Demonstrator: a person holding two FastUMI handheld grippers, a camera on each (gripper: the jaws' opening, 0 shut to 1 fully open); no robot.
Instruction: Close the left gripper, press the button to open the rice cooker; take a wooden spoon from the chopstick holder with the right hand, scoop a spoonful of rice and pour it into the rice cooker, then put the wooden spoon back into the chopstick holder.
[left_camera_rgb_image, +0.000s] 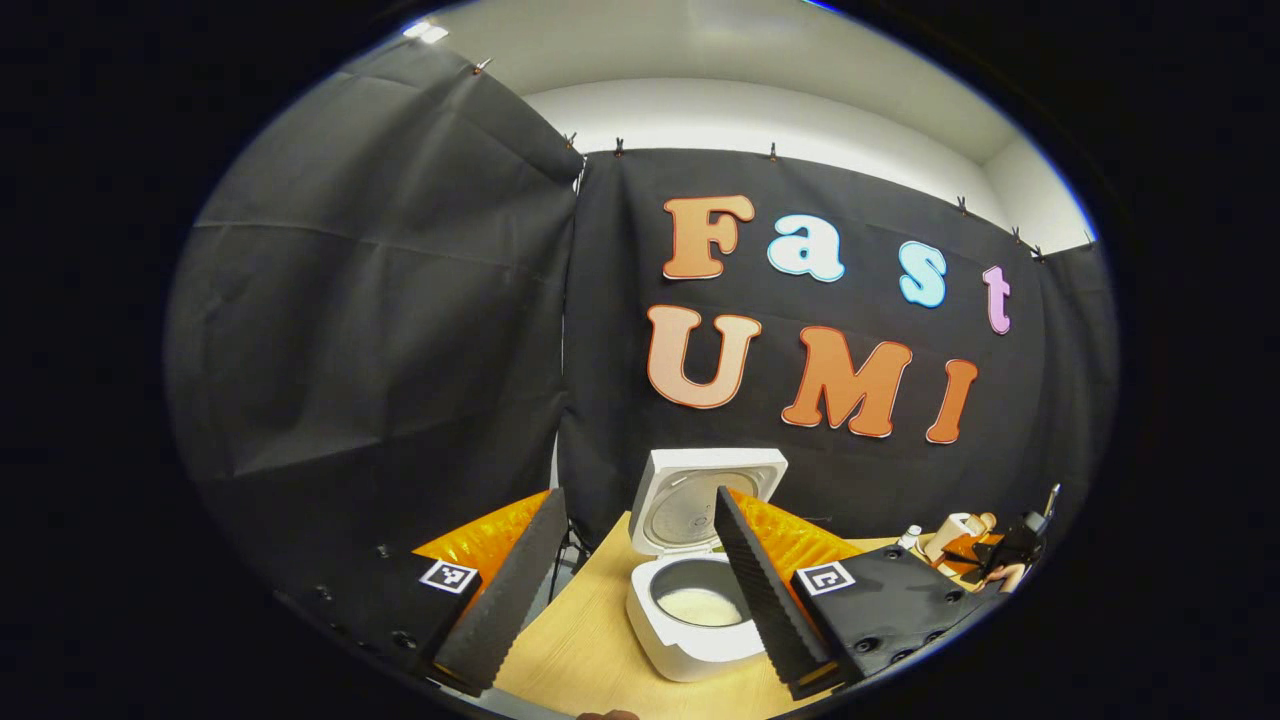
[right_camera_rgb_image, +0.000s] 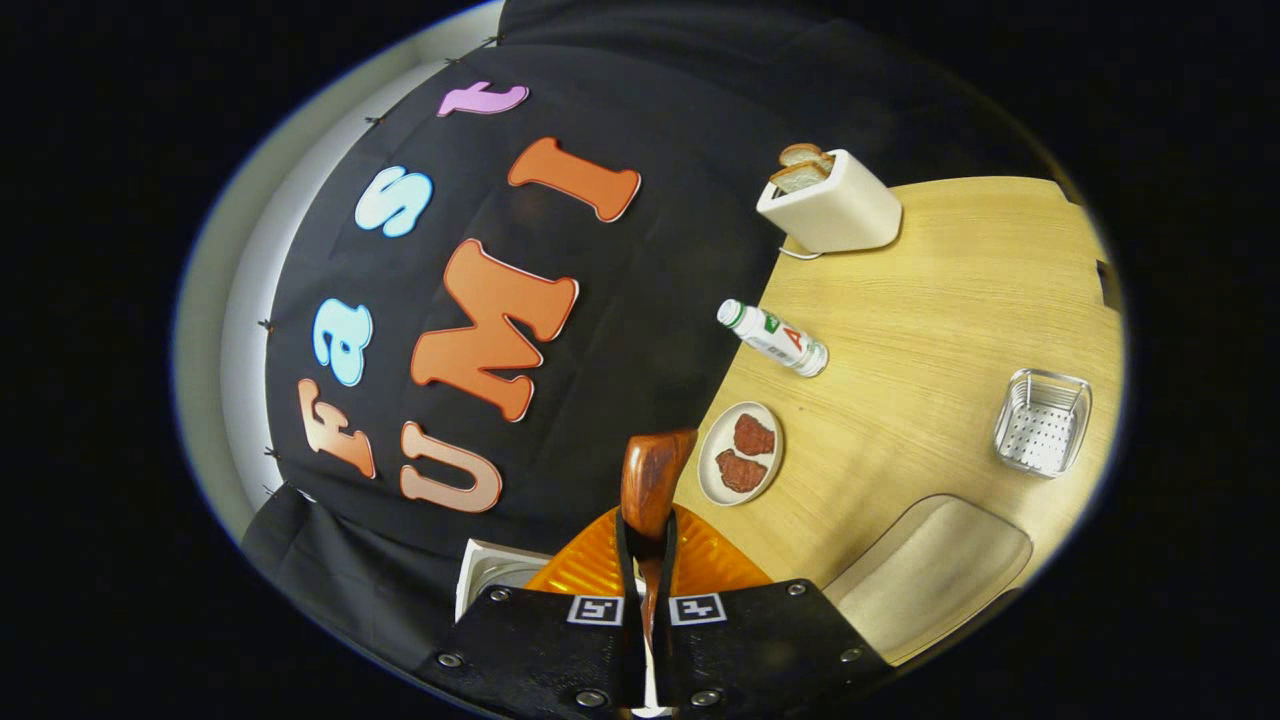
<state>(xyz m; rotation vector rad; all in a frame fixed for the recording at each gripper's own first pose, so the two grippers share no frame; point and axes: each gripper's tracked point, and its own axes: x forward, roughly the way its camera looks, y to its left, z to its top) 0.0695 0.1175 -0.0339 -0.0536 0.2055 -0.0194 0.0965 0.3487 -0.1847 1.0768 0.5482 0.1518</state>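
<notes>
The white rice cooker stands open on the wooden table, its lid upright. Pale rice lies in its inner pot. My left gripper is open, its two dark fingers spread wide on either side of the cooker, and it holds nothing. My right gripper is shut on the brown wooden spoon, whose bowl sticks out past the fingertips. This view is rolled on its side. A corner of the cooker lid shows below left of the fingers. The right gripper also appears far right beside a beige holder.
On the wooden table stand a white toaster with bread, a lying bottle, a plate with two meat pieces, a metal basket and a beige mat. A small white bottle sits by the holder.
</notes>
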